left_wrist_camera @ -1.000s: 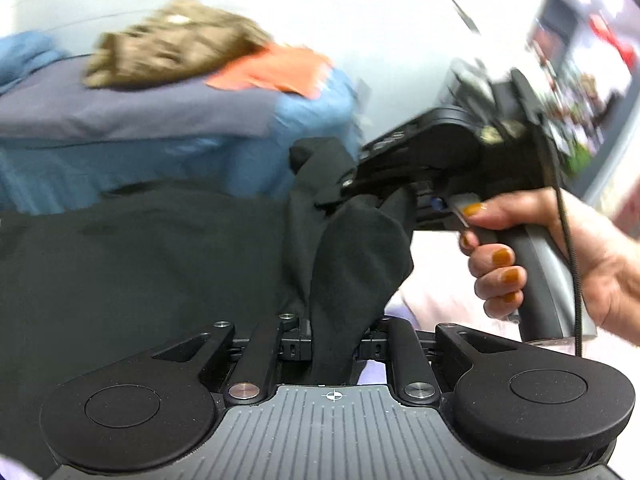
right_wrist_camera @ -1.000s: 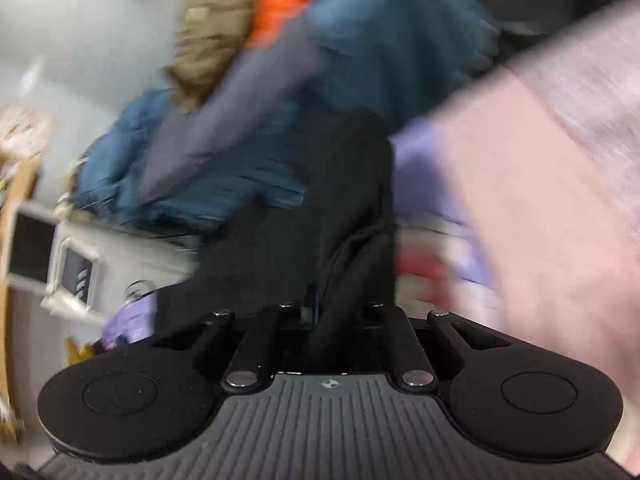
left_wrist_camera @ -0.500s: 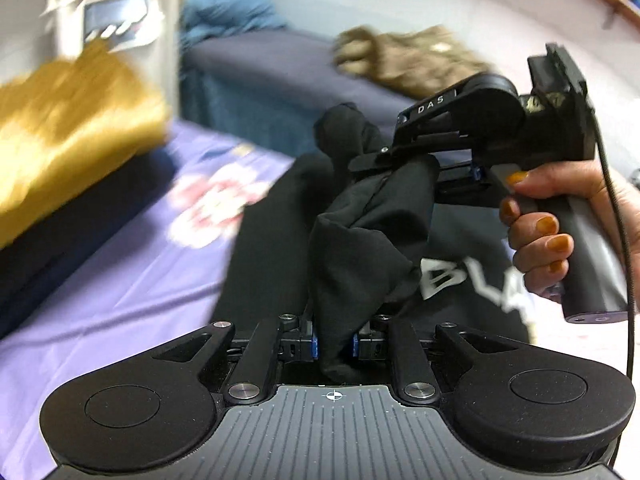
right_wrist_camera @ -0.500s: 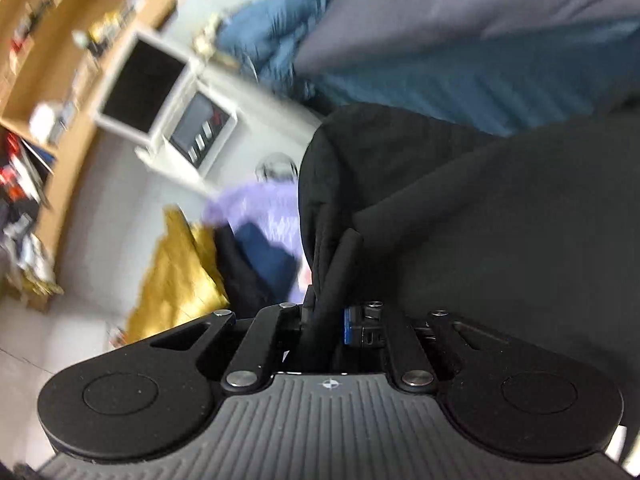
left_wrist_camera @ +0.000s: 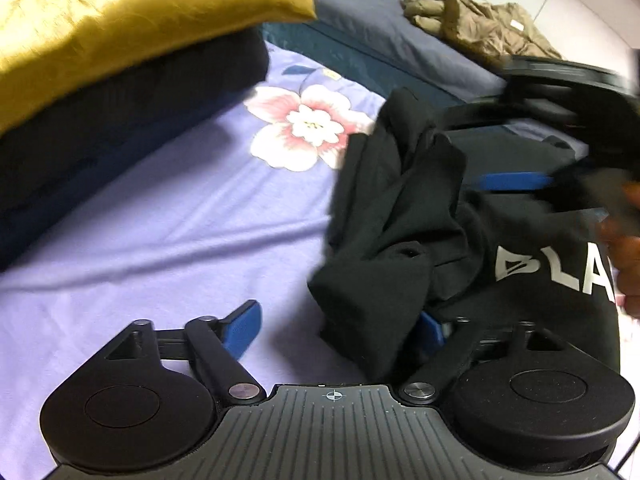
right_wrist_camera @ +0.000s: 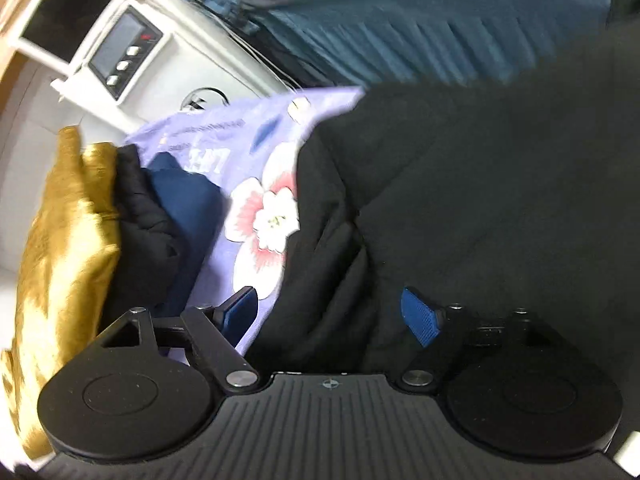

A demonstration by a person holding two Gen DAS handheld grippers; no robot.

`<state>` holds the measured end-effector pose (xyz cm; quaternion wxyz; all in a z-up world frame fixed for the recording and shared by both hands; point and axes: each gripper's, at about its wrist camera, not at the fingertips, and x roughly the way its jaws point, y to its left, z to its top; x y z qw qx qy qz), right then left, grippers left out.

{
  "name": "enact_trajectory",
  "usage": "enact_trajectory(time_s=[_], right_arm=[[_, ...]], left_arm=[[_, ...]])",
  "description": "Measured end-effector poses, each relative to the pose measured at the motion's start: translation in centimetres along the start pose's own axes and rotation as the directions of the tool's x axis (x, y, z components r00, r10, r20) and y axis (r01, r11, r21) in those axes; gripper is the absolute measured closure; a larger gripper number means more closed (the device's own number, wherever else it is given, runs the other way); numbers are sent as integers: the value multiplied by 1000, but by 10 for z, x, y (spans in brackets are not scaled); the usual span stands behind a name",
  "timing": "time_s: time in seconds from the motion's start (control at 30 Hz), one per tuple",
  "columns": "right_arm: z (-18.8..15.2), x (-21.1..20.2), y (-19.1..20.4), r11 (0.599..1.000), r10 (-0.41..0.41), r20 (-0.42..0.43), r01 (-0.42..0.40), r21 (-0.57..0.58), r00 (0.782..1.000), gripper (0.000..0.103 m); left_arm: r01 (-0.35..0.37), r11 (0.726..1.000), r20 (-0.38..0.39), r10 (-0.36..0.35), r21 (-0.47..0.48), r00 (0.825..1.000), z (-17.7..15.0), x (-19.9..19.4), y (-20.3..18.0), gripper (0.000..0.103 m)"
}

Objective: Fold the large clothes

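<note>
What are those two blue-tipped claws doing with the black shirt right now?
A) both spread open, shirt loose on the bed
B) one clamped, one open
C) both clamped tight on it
A: the left gripper and right gripper both show blue pads apart, with the black shirt lying loose on the purple floral sheet.

Cloth everywhere — matt against sheen

Black shirt is matt soft knit; gold cloth glossy and satiny; lilac sheet smooth cotton-like; left gripper matt black plastic, ribbed blue pads, bright metal pins
</note>
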<state>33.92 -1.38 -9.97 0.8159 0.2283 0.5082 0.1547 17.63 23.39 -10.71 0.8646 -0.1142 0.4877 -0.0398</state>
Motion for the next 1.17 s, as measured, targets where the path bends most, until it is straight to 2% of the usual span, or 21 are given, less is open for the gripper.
enact_trajectory(time_s=[0.07,0.2,0.27,0.33,0.37,0.4,0.43,0.47,0.5,0.57,0.63,0.7,0.77,0.83,0.9,1.0,1.1,1.17], right_arm=[[-1,-33,3,997,-63,30,65,-51,998,11],[-14,-97,-3,962,-224,75,233,-141,972,5],[-26,-123,-9,943,-275,83,285,-172,958,5],[-39,-145,-19,932,-302,80,312,-184,950,5],[-48,-154,-22,929,-312,83,322,-182,947,5],[-54,-157,-21,928,-317,88,328,-180,944,5],[-62,-164,-22,928,-314,89,326,-183,945,5],[-68,-165,-21,927,-311,89,323,-189,946,5],[-74,-168,-20,925,-313,84,324,-198,946,5],[-82,-166,-12,916,-326,57,330,-229,944,4],[-90,-162,-1,900,-348,25,341,-270,937,3],[-93,-157,10,885,-367,15,355,-301,930,3],[-96,-153,15,878,-382,8,365,-311,924,2],[-96,-150,19,872,-395,-12,371,-318,918,2],[-98,-148,22,865,-401,-13,374,-333,916,2],[-103,-148,26,858,-407,-22,374,-351,913,2],[-105,-148,28,858,-411,-20,379,-346,912,2],[-106,-146,27,856,-419,-24,387,-342,907,2]], left_arm=[[-53,998,-5,53,26,999,5,-8,6,0],[-145,987,9,144,68,989,19,-23,1,0],[-223,974,29,221,47,975,27,-26,4,0],[-312,950,36,313,-12,949,34,-32,11,0],[-318,947,24,319,-46,947,38,-36,14,0],[-268,960,20,270,-77,963,42,-42,16,0],[-187,977,23,190,-99,982,43,-49,16,0],[-128,987,14,131,-100,991,44,-56,11,0],[-96,992,-8,96,-78,995,44,-61,3,0],[-66,997,-61,67,30,996,42,-67,-24,0],[-68,988,-111,84,137,990,37,-73,-50,0],[-108,971,-149,142,212,979,31,-73,-70,0],[-185,947,-149,229,261,962,24,-72,-85,0],[-215,928,-148,269,304,952,19,-70,-96,0],[-220,924,-165,281,314,945,18,-70,-100,0],[-211,932,-187,272,295,944,17,-72,-100,0],[-222,928,-139,273,300,952,15,-77,-102,0],[-243,915,-123,295,321,948,14,-77,-105,0]])
